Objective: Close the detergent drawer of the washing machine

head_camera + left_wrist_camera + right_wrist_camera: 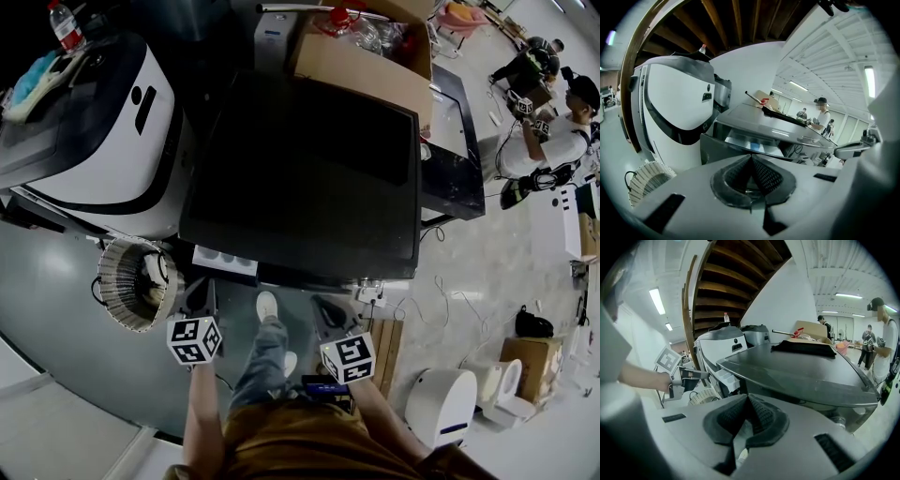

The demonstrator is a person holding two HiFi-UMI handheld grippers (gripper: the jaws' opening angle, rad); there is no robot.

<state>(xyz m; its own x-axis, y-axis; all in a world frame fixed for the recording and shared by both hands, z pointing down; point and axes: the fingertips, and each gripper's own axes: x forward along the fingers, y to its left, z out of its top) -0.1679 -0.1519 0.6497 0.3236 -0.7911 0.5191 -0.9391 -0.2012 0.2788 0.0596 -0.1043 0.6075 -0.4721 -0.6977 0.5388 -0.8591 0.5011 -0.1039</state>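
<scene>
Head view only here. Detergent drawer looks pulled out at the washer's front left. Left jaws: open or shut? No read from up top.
Observer: Shut. In the left gripper view the left gripper has its jaws together, with nothing between them.
Operator: Touching the drawer?
Observer: It seems not. In the right gripper view its tip sits just short of the detergent drawer, at about the drawer's height.
Operator: Right gripper?
Observer: The right gripper is shut too, and empty.
</scene>
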